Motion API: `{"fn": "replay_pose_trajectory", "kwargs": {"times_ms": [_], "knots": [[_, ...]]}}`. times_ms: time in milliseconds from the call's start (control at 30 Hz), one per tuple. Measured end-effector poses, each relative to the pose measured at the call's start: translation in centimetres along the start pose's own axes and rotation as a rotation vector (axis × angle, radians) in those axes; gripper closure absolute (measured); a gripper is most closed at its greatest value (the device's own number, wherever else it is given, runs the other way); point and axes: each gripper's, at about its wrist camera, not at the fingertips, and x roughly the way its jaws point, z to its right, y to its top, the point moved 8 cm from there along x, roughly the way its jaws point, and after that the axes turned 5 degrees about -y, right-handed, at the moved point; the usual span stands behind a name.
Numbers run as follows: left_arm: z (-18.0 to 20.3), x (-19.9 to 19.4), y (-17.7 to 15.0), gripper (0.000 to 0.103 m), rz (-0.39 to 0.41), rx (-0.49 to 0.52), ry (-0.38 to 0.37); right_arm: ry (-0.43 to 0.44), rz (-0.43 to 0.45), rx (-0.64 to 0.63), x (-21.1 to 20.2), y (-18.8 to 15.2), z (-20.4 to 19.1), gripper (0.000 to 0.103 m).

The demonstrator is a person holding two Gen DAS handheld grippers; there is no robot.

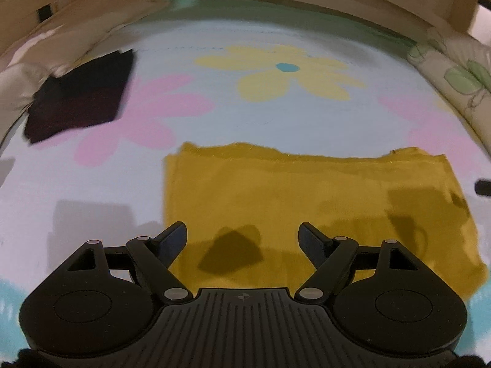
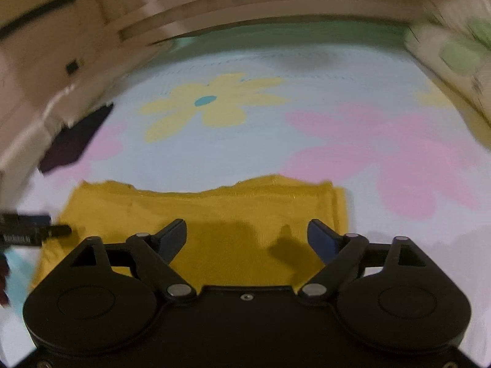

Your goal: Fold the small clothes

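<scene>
The left tool (image 1: 242, 239) is held with its fingers spread wide, nothing between them, above the near part of the yellow garment (image 1: 307, 202). The right tool (image 2: 247, 237) is likewise spread wide and empty, poised over the same yellow garment (image 2: 214, 214), which is laid flat and folded into a rough rectangle on the bed sheet (image 1: 214, 128). The sheet is printed with a yellow flower (image 1: 285, 73) and pink ones. A dark folded garment (image 1: 79, 98) is seen well apart, at the far left edge. A leaf-patterned pillow (image 1: 460, 73) is set at the far right.
</scene>
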Motion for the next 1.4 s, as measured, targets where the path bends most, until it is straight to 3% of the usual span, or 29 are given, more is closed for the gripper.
{"fn": "replay_pose_trajectory", "kwargs": {"times_ms": [367, 700, 967, 1267, 1400], "knots": [[0.0, -3.7, -3.9, 0.024, -0.068, -0.059, -0.032, 0.003, -0.181, 0.183, -3.8, -6.8, 2.5, 0.012], [0.3, -2.2, -4.1, 0.024, -0.084, -0.064, -0.050, 0.034, -0.149, 0.334, -2.1, -7.5, 5.4, 0.011], [0.1, -0.2, -3.7, 0.024, -0.067, -0.054, -0.025, 0.085, -0.138, 0.346, 2.0, -6.8, 5.7, 0.009], [-0.3, 2.9, -5.0, 0.024, -0.115, -0.074, -0.012, 0.189, -0.091, 0.391, 3.9, -5.3, 5.8, 0.008], [0.1, 3.3, -5.0, 0.012, -0.114, -0.078, -0.017, 0.233, -0.111, 0.396, 3.7, -5.2, 5.6, 0.007]]}}
